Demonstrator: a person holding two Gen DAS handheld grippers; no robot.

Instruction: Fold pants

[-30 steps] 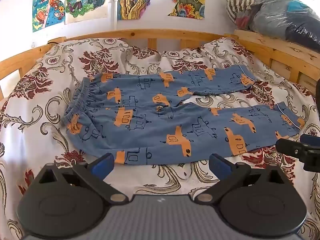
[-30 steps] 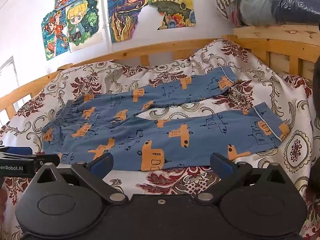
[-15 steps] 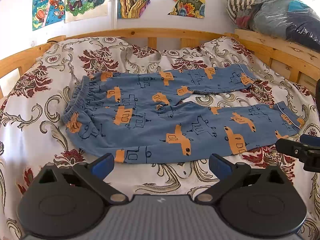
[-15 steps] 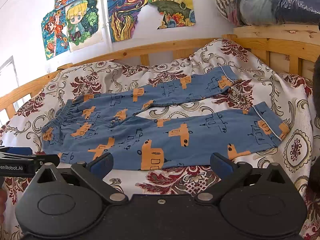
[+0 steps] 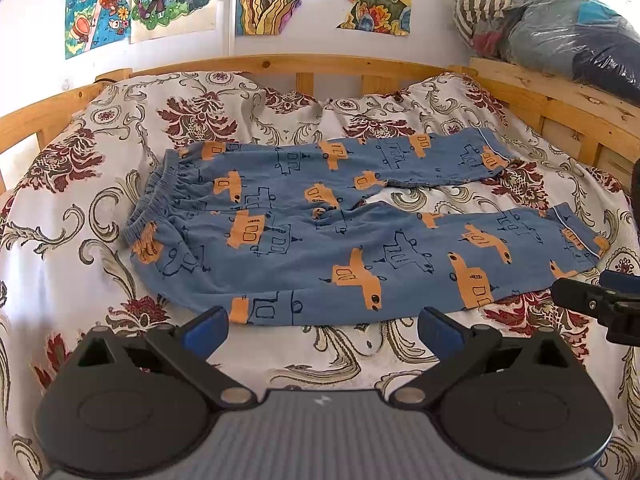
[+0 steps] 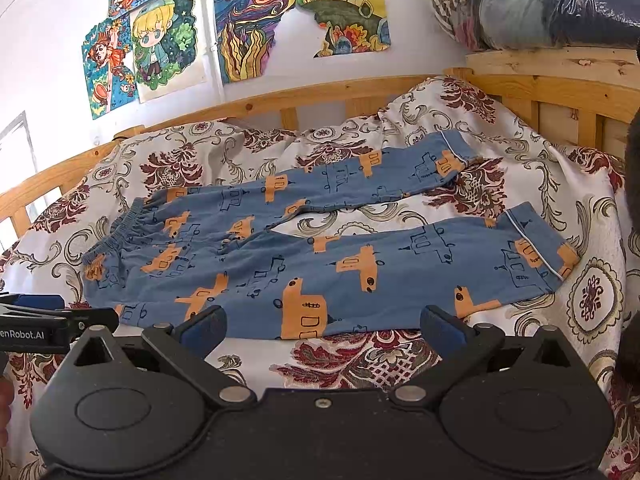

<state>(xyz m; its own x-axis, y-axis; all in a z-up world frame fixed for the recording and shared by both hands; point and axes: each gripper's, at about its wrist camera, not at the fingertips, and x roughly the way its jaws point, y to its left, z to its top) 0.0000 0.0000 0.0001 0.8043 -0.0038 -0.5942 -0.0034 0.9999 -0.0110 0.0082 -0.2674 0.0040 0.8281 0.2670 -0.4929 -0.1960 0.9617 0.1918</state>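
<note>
Blue pants (image 5: 320,224) with orange vehicle prints lie spread flat on the bed, waistband to the left, both legs running right with a gap between them. My left gripper (image 5: 322,330) hovers open just short of the near hem side, nothing between its fingers. In the right wrist view the same pants (image 6: 320,256) lie ahead, and my right gripper (image 6: 322,326) is open at the near edge of the closer leg, empty. Each gripper shows at the other view's edge.
The bed has a floral cover (image 5: 72,240) and a wooden rail (image 5: 304,64) along the back and right. Bagged bundles (image 5: 560,32) sit on the right ledge. Drawings (image 6: 240,32) hang on the wall.
Both views have shifted very slightly; the pants lie as before and both grippers stay open.
</note>
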